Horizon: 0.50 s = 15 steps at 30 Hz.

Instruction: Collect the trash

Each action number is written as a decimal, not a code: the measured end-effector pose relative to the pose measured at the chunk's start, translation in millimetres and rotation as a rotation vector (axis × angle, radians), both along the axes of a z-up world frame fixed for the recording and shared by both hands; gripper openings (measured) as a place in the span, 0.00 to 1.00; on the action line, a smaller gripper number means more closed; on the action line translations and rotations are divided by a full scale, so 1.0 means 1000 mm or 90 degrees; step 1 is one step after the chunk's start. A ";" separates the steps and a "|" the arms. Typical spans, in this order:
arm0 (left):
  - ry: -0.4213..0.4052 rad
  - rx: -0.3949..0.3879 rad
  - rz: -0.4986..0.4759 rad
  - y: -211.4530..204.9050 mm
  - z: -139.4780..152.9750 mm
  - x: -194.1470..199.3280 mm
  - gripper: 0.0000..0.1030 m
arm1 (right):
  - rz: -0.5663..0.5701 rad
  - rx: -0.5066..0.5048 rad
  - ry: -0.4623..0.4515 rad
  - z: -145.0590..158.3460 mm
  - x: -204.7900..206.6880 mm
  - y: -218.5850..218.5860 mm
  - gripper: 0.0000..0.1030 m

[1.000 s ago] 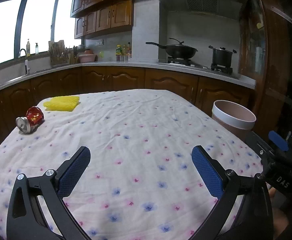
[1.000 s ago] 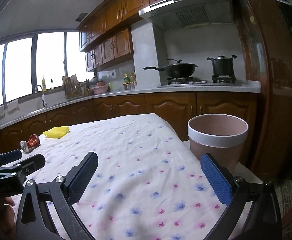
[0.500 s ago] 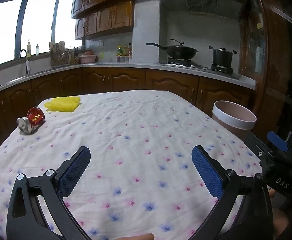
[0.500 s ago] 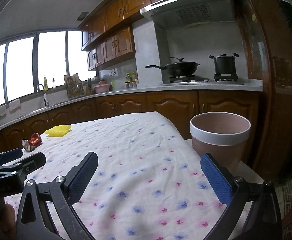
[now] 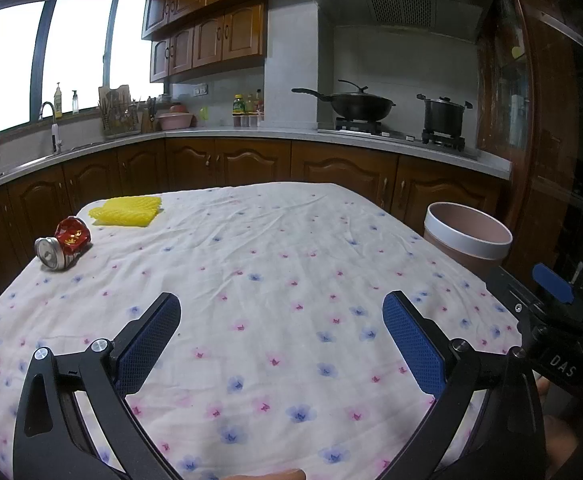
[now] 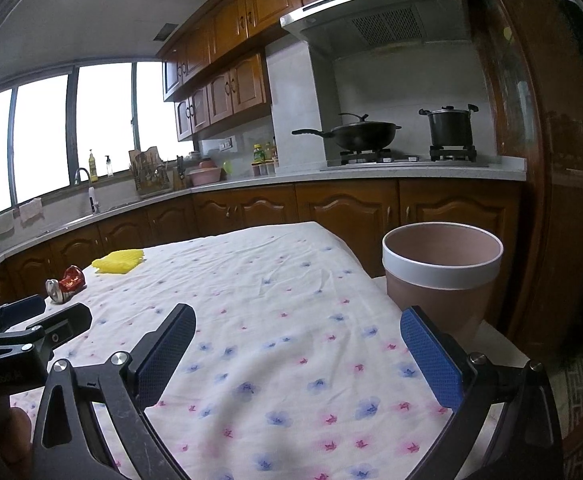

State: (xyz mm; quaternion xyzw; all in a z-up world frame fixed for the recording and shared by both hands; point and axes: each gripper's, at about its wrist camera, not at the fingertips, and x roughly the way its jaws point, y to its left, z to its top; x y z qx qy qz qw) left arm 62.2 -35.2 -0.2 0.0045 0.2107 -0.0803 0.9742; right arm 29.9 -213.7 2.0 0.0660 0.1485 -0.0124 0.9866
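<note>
can [image 5: 64, 245] at worktop's far-left edge, on its side, long axis toward far corner; my left tool [image 5: 281, 324] nearer, agape, empty | right tool [image 6: 297, 344] agape, empty, beside bin [image 6: 442, 276]

Both wrist views — same table [image 5: 275, 240]

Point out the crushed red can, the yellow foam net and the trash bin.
crushed red can [image 5: 67, 242], left wrist view, on its dented red side.
yellow foam net [image 5: 127, 210], left wrist view, on its top face.
trash bin [image 6: 443, 270], right wrist view, on its white rim band.
</note>
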 end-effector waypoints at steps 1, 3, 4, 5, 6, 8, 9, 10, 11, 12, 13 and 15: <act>-0.001 0.001 0.001 0.000 0.000 0.000 1.00 | 0.000 0.000 0.000 0.000 0.000 0.000 1.00; -0.002 0.003 0.002 0.000 0.001 -0.001 1.00 | 0.000 0.001 0.001 0.000 0.000 0.000 1.00; -0.003 0.003 0.003 -0.001 0.001 -0.002 1.00 | 0.000 0.001 0.001 0.000 0.000 0.000 1.00; -0.004 0.004 0.002 -0.001 0.001 -0.002 1.00 | 0.000 0.001 0.001 0.000 0.000 0.000 1.00; -0.005 0.005 0.003 -0.002 0.002 -0.003 1.00 | 0.000 0.001 0.001 0.000 0.000 0.000 1.00; -0.005 0.004 0.001 -0.002 0.002 -0.004 1.00 | 0.000 0.001 0.000 0.000 0.000 0.000 1.00; -0.005 0.004 0.000 -0.002 0.002 -0.003 1.00 | 0.000 0.001 0.000 0.000 0.000 0.000 1.00; -0.005 0.004 0.001 -0.002 0.002 -0.003 1.00 | 0.000 0.001 -0.001 0.000 0.000 0.000 1.00; -0.005 0.005 0.001 -0.002 0.002 -0.003 1.00 | 0.001 0.001 0.000 0.000 0.001 -0.001 1.00; -0.005 0.004 0.002 -0.002 0.003 -0.003 1.00 | 0.001 0.001 0.000 0.000 0.001 0.000 1.00; -0.005 0.003 0.001 -0.002 0.002 -0.003 1.00 | 0.000 0.000 0.000 0.000 0.001 0.000 1.00; -0.004 0.002 0.001 -0.002 0.002 -0.003 1.00 | 0.000 0.001 0.000 0.000 0.001 0.000 1.00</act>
